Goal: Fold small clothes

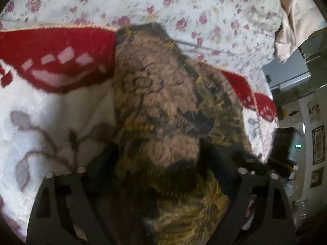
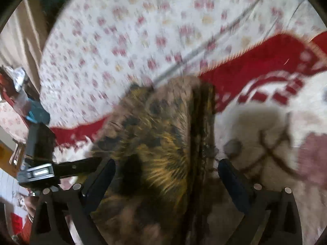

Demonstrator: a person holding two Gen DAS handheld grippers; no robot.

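A brown patterned garment [image 1: 163, 106] lies on the red-and-white blanket [image 1: 51, 65] over the floral sheet [image 1: 184, 4], long axis running away from both spread, empty grippers: left gripper [image 1: 157, 155], right gripper [image 2: 167, 175].

Beneath me lay a red-and-white blanket [image 1: 51, 47] over a rose-print bedsheet [image 1: 204, 10]; framed pictures [image 1: 318, 145] hung on my wall.

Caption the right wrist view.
Open right gripper over a brown patterned garment on a red-and-white blanket.
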